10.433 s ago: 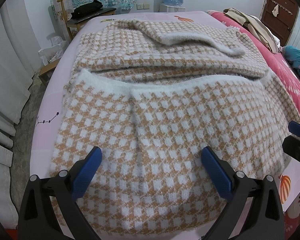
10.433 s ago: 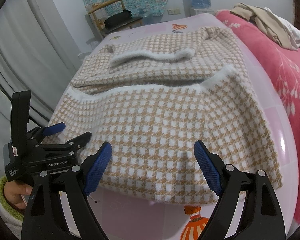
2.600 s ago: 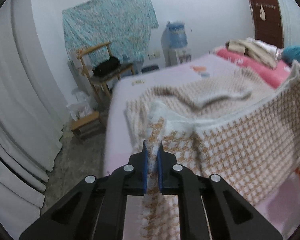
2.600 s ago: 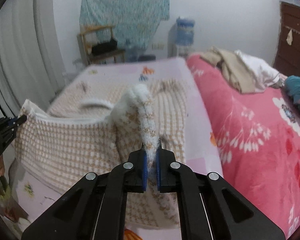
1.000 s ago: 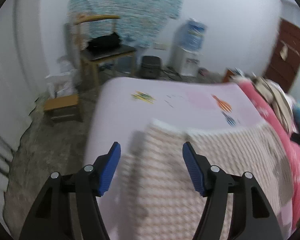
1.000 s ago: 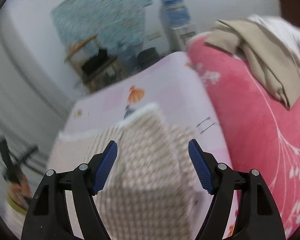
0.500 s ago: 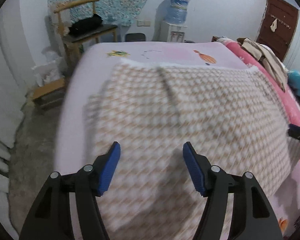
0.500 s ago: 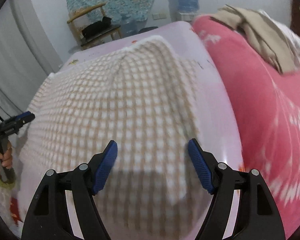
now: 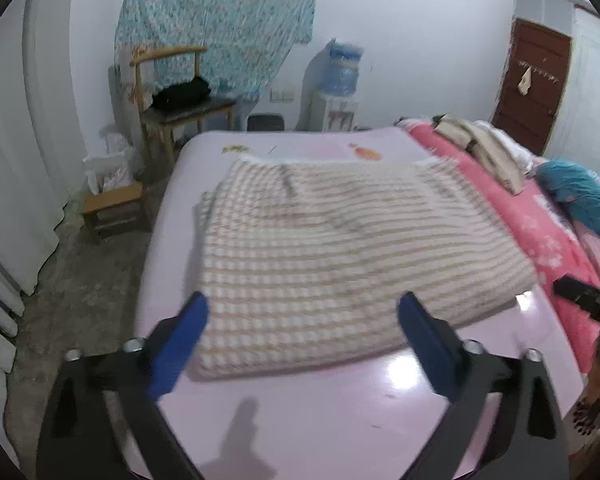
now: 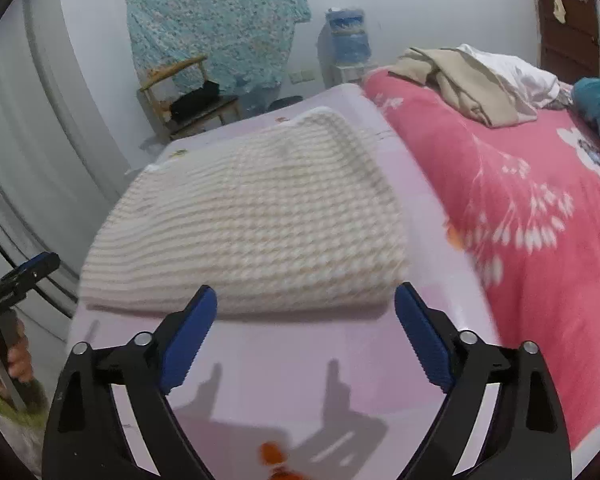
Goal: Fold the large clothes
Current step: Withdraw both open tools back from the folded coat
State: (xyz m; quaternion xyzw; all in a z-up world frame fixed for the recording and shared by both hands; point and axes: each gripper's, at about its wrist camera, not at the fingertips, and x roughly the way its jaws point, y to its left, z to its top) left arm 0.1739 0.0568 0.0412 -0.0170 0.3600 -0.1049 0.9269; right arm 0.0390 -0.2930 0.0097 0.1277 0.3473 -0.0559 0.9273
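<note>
The sweater (image 9: 340, 248) lies folded in a flat rectangle on the bed (image 9: 340, 420), so this fold looks done, and the left tool (image 9: 302, 340) and right tool (image 10: 306, 334), jaws just opened wider, hang empty short of its near edge.

Both wrist cameras look forward and downward along their tongs from the bed's (image 9: 340, 420) near edge; the left sits leftward, the right rightward; both share the folded sweater (image 9: 340, 256) (and the far chair (image 10: 188, 96)).

Both grippers (image 9: 302, 332) (image 10: 305, 330): black frames, blue ribbed jaws, silver screws; green sleeve (image 10: 4, 408).
</note>
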